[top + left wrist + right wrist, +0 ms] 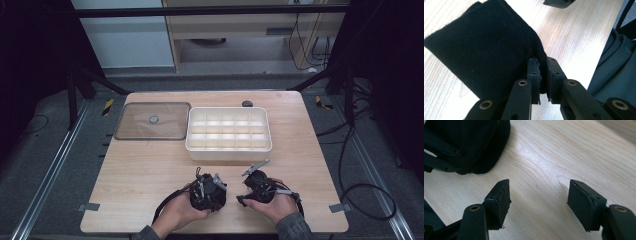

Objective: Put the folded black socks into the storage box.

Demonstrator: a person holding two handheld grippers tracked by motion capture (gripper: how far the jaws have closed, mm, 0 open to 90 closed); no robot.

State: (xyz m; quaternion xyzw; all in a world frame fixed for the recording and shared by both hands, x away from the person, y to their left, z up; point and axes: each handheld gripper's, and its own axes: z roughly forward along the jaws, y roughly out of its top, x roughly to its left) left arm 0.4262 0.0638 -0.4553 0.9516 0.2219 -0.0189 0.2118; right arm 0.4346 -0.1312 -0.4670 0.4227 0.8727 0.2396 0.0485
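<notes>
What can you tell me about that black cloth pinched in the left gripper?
The black cloth is a soft, finely ribbed knit, folded into layers with rounded edges. It lies flat on the pale wooden table near its front edge. The left gripper is shut on one edge of it; the right gripper stands open beside it, not touching.

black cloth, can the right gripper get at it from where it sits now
Probably yes. The right gripper has its jaws open over bare table, and the black cloth lies close ahead with nothing between. The left gripper is shut on the cloth's edge, so only the free part is open to it.
</notes>
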